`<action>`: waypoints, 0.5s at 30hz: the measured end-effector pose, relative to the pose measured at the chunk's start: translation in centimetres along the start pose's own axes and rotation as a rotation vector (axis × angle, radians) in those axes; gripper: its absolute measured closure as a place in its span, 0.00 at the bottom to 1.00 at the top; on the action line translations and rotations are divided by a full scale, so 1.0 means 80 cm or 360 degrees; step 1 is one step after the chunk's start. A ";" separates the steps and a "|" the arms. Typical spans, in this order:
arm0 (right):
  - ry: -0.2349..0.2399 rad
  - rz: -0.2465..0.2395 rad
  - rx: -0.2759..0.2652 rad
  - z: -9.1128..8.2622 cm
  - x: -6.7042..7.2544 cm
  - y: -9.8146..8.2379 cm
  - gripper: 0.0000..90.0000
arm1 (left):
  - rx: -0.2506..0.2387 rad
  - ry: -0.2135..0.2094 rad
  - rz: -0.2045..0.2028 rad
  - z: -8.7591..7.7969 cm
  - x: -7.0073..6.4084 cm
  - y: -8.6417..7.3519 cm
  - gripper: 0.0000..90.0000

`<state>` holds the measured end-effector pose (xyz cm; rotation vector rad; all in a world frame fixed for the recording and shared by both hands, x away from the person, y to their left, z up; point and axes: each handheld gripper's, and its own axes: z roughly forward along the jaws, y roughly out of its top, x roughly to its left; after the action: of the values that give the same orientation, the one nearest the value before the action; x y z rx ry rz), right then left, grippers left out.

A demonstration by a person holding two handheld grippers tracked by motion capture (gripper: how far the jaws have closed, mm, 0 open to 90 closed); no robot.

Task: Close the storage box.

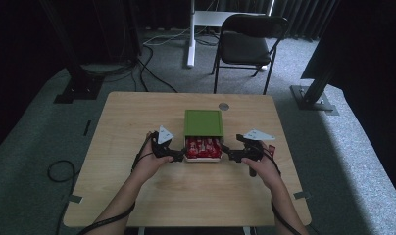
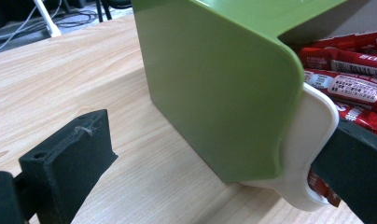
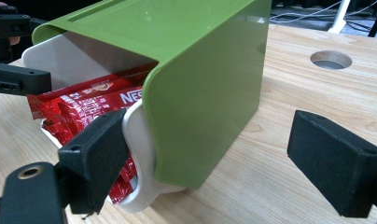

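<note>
Nearest the person, the left gripper and the right gripper sit at the two front corners of a white drawer that is partly slid out of its green box in the middle of the surface. Both grippers are open: in the left gripper view one jaw touches or nearly touches the drawer's rounded corner while the other stands well apart over bare wood; in the right gripper view one jaw rests against the drawer's rim and the other is clear of the box wall. Neither clamps anything.

As a judgement, the drawer is about a third of the way out, its red packets exposed at the front while the rest lies under the green cover. Whether it is to come further out or go back in cannot be told.

There is bare wood in front of the drawer. Behind the box, a round hole lies near the far edge, and a chair stands beyond it.
</note>
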<state>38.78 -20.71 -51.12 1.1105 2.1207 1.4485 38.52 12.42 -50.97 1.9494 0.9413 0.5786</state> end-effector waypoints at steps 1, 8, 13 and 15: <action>-0.0003 0.0004 -0.0001 0.001 0.000 0.000 0.14 | -0.0001 0.0000 -0.0003 0.000 0.000 0.000 0.02; -0.0014 0.0009 -0.0008 0.003 -0.002 0.001 0.14 | -0.0014 0.0005 -0.0033 0.004 0.003 -0.001 0.02; -0.0027 0.0013 -0.0016 0.006 -0.002 0.002 0.14 | -0.0025 0.0011 -0.0046 0.007 0.005 -0.001 0.02; -0.0037 0.0013 -0.0017 0.006 -0.003 0.003 0.14 | -0.0029 0.0015 -0.0049 0.008 0.006 0.000 0.02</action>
<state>39.32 -20.51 -51.18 1.1278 2.0929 1.4419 39.26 12.51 -51.32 1.9143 0.9675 0.5769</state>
